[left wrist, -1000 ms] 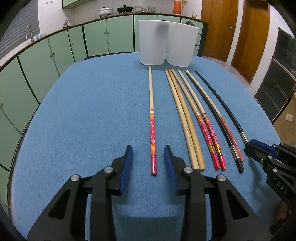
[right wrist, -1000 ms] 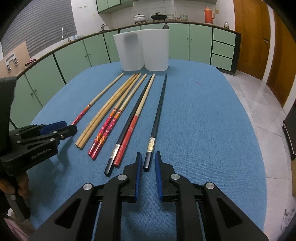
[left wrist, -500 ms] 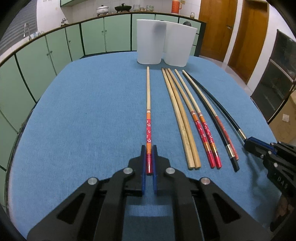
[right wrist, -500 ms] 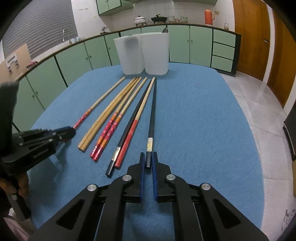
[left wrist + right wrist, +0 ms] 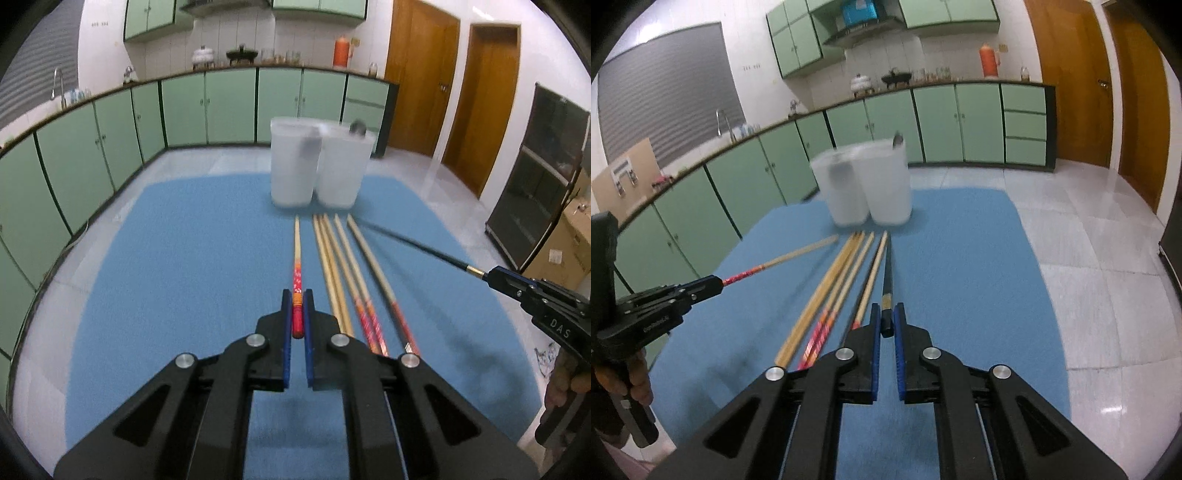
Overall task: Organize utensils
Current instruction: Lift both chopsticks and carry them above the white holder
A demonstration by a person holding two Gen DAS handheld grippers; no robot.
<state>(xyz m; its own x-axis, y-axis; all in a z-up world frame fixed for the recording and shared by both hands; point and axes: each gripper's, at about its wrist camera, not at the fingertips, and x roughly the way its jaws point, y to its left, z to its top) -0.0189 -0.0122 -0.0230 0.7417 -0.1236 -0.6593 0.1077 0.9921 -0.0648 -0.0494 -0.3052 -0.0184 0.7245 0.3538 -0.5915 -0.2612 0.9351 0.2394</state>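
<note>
My left gripper (image 5: 297,295) is shut on the red end of a red-and-wood chopstick (image 5: 296,254) and holds it lifted above the blue table (image 5: 177,266); it also shows in the right wrist view (image 5: 783,259). My right gripper (image 5: 887,310) is shut on the thick end of a black chopstick (image 5: 887,273), also lifted; the left wrist view shows it too (image 5: 417,246). Several more chopsticks (image 5: 343,266) lie side by side on the table. Two white translucent containers (image 5: 317,166) stand at the far edge.
Green kitchen cabinets (image 5: 110,147) run along the left and back. Wooden doors (image 5: 424,74) stand at the back right. A dark cabinet (image 5: 535,177) and a cardboard box (image 5: 565,240) stand at the right beside the table.
Both grippers closed on their chopsticks, then lifted them off the table. Both views have risen and tilted up, so the table looks farther below.
</note>
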